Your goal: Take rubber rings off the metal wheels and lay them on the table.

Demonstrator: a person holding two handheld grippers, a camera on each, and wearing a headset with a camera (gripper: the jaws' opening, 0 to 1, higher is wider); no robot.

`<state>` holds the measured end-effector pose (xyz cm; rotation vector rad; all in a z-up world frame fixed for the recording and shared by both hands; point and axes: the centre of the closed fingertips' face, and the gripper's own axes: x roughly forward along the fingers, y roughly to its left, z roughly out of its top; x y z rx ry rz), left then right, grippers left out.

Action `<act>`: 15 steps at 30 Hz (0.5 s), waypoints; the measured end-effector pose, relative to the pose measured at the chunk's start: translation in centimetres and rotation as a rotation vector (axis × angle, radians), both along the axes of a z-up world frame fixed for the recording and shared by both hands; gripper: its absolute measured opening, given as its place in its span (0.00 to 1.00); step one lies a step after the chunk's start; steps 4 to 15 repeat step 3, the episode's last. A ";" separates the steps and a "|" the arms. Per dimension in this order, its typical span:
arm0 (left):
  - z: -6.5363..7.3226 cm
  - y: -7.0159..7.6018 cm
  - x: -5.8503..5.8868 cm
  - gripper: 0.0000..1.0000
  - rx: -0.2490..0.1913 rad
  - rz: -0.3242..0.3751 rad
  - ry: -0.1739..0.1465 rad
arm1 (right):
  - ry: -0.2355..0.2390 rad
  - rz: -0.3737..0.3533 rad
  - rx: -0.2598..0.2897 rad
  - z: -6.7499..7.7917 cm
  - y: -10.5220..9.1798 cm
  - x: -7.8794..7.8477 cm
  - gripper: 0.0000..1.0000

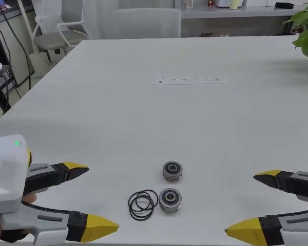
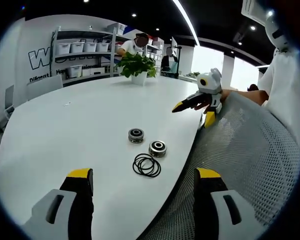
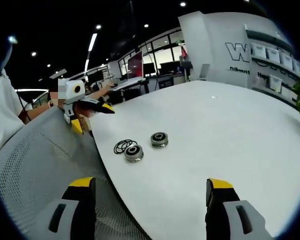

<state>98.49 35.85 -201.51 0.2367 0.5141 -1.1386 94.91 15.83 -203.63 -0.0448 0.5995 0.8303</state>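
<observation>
Table (image 1: pixel 195 118): white, matte and smooth, with a rounded near edge.
Metal wheels: two small round discs with silver-grey rims and dark hubs, both lying flat near the table's front edge.
Near wheel (image 1: pixel 170 199): closest to the person.
Far wheel (image 1: pixel 172 170): at 12 o'clock from the near wheel, just beside it with a narrow gap.
Rubber rings (image 1: pixel 142 204): several thin black loops, overlapped in a loose flat pile on the table at 9 o'clock from the near wheel. The pile's edge reaches the wheel, though whether they touch cannot be told.
Rings on the wheels: too small to tell if any sit on the rims.
Left gripper (image 1: pixel 92 197): white body, black jaws with grey inserts.
Left fingers (image 1: pixel 100 225): pointed yellow tips, spread wide apart, clamping nothing and touching nothing.
Right gripper (image 1: pixel 242 203): same build; its yellow-tipped jaws are also wide apart, with nothing between them.
Rings relative to left gripper: at 3 o'clock from its tips, near but apart.
Wheels relative to right gripper: at 9 o'clock from its tips, well apart.
Between the grippers: rings and both wheels lie in the gap, closer to the left one.
Chair back (image 2: pixel 240 150): grey open mesh at the table's edge, seen in both gripper views.
Plant (image 2: pixel 136 65): leafy green in a white pot on the far side of the table.
</observation>
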 end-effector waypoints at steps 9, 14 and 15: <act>-0.1 0.0 -0.1 0.81 0.007 -0.004 0.002 | 0.006 0.003 -0.002 -0.1 0.1 -0.1 0.91; -0.1 0.0 -0.1 0.81 0.007 -0.004 0.002 | 0.006 0.003 -0.002 -0.1 0.1 -0.1 0.91; -0.1 0.0 -0.1 0.81 0.007 -0.004 0.002 | 0.006 0.003 -0.002 -0.1 0.1 -0.1 0.91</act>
